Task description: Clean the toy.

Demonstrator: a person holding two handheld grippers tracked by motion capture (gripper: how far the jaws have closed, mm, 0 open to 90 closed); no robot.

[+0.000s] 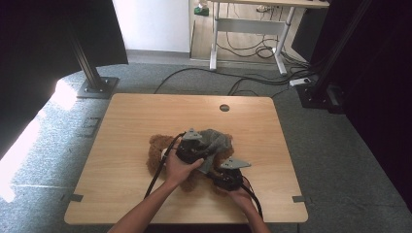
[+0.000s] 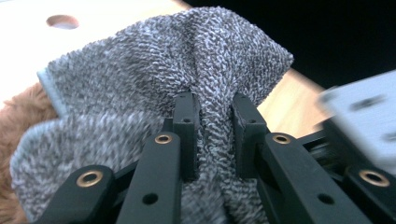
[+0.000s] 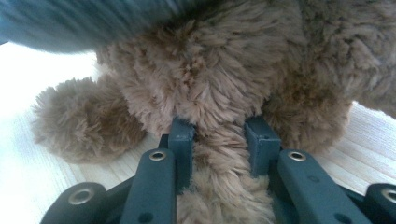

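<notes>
My left gripper (image 2: pixel 212 135) pinches a fold of grey cloth (image 2: pixel 154 79) over the bear (image 1: pixel 158 150) at mid-table (image 1: pixel 136 116). My right gripper (image 3: pixel 219 149) clamps brown fur. If that thin fold slips free, the cloth could drop beside the bear.

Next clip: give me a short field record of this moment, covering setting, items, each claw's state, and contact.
setting: wooden table with a round hole near its far edge
items: brown plush toy; grey knitted cloth lying partly over the toy
left claw: shut on a fold of the grey knitted cloth
right claw: shut on a limb of the brown plush toy
contact: cloth bunches between the left jaws; plush fur fills the gap between the right jaws
toy position: resting on the table, mid-board, beneath both hands
</notes>
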